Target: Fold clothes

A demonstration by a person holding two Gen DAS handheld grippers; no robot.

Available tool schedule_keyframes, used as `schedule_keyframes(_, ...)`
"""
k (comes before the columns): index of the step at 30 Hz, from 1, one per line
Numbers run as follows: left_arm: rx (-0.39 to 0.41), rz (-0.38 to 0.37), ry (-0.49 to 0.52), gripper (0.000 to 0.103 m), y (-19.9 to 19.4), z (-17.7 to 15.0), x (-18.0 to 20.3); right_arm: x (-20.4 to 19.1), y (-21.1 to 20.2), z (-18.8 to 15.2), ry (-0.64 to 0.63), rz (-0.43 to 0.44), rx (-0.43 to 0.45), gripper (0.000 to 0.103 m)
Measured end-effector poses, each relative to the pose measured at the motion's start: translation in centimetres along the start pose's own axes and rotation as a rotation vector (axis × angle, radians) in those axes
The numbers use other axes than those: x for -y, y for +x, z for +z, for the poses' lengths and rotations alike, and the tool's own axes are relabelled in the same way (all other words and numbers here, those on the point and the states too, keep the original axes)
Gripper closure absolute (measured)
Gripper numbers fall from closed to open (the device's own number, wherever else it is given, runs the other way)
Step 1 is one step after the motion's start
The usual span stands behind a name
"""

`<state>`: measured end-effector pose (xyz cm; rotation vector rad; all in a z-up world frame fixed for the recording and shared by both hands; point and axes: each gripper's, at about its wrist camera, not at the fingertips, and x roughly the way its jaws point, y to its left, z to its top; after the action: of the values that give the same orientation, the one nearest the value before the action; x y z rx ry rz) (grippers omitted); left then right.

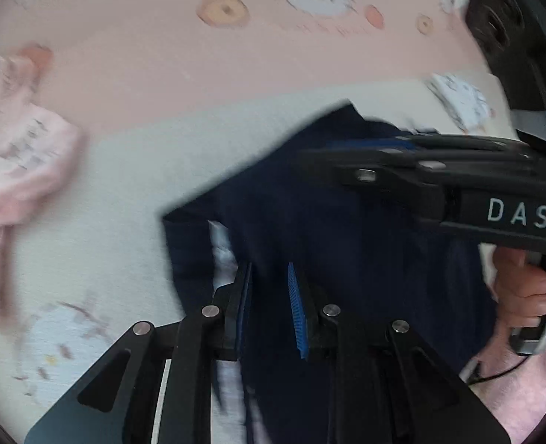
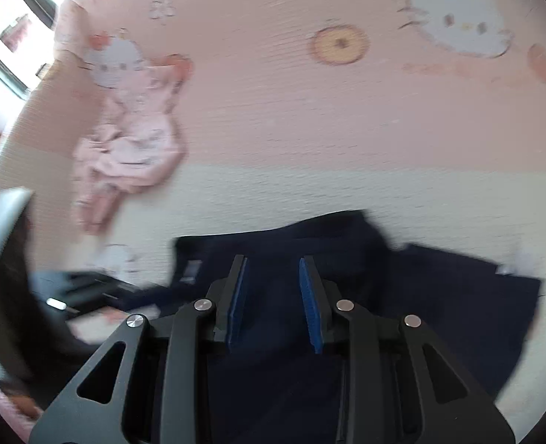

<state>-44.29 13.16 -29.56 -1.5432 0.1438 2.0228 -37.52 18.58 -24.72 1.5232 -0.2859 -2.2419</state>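
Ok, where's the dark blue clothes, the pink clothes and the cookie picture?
dark blue garment [image 2: 439,288]: right wrist view, its flat right part.
pink garment [image 2: 132,148]: right wrist view, its crumpled middle.
cookie print [image 2: 339,45]: right wrist view, its centre.

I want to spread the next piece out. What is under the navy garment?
The navy garment lies on the bedsheet, on its cream band below the pink cartoon-print part. Whatever lies beneath the garment's middle is covered and cannot be seen.
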Motion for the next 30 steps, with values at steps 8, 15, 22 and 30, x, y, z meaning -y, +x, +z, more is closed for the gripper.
schedule_keyframes(8, -0.023, -0.089, 0.051, 0.081, -0.5, -0.9, 1.3, -1.7, 3.9, -1.4, -0.043, 0.003, -0.139, 0.069)
schedule_keyframes(15, 0.044, 0.009, -0.001, 0.081, -0.6, 0.5, 0.8, -0.9, 3.2, -1.7, -0.064, -0.154, -0.133, 0.072)
schedule_keyframes(22, 0.038, 0.151, 0.065, 0.068, 3.0, 3.1, 2.3, -0.2, 3.1, -1.9, -0.018, -0.111, -0.156, 0.071)
schedule_keyframes(30, 0.091, 0.203, 0.031, 0.100, 4.2, 3.8, 4.0, 1.3, 1.0, -0.6, 0.057, -0.120, -0.069, 0.070)
